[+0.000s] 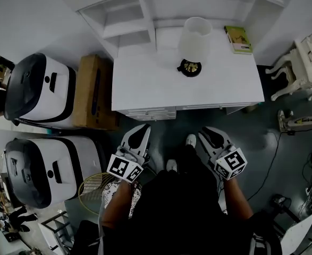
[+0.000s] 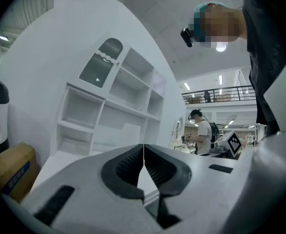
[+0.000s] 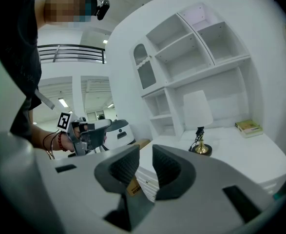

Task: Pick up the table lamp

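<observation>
White counter (image 1: 145, 84), shelf unit (image 1: 126, 15) rising at its back. Table lamp (image 1: 194, 39) upright at back middle of counter, just before shelves: white tapered shade, brass stem, round black base. Counter bare in front and to left of lamp. Cardboard box (image 1: 94, 92) on floor beside counter's left edge, blue print unreadable. Green book (image 1: 238, 39) at back right corner, well apart from lamp, cover print too small to read. Both grippers over floor, short of front edge. Left hand-held gripper (image 1: 143, 127) clenched, jaws meeting on nothing. Right hand-held gripper (image 1: 206, 133) released, narrow gap, empty.
</observation>
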A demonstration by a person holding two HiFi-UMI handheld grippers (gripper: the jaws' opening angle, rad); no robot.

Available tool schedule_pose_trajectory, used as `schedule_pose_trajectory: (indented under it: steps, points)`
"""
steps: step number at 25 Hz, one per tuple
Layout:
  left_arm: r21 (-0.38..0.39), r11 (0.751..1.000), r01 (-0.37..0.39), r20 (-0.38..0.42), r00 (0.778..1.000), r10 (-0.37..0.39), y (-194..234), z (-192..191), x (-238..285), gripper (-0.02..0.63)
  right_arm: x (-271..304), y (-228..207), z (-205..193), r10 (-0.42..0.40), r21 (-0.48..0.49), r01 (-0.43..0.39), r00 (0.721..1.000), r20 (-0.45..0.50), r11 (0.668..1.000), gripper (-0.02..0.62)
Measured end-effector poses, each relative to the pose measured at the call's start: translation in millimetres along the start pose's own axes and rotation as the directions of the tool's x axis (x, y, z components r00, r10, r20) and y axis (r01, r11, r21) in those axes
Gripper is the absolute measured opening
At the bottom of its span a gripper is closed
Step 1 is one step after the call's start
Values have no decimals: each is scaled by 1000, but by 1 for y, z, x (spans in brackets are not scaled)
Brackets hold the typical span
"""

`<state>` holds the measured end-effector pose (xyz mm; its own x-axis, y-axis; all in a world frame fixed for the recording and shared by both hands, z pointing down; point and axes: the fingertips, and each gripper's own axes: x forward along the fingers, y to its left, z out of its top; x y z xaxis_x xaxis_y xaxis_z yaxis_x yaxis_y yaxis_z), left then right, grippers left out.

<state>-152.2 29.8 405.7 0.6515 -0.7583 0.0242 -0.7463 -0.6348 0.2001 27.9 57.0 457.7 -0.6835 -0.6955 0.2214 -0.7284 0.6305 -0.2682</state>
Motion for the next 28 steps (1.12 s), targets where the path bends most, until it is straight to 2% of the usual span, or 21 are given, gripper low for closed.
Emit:
schedule_pose_trajectory:
  steps: [6, 14, 20, 24, 28]
  points:
    - [-8, 1000, -2, -7, 1000, 2, 15, -1, 40, 19, 20, -39, 7, 3, 11, -3, 1000, -17, 1000, 92]
    - [-4, 1000, -26, -25, 999, 26, 24, 3, 86, 20, 39, -89, 27, 29, 43, -29, 1000, 7, 999, 92]
    - [-20, 998, -55, -21, 998, 54, 26, 6, 112, 20, 48, -121, 27, 45, 66, -44, 999, -2, 997, 92]
    - [-5, 998, -65, -21, 998, 65, 22, 5, 123, 20, 57, -139, 25, 54, 60, -53, 999, -8, 997, 92]
    - [-14, 997, -78, -34, 996, 78, 25, 1, 122, 20, 66, -147, 34, 71, 84, -78, 994, 78, 993, 92]
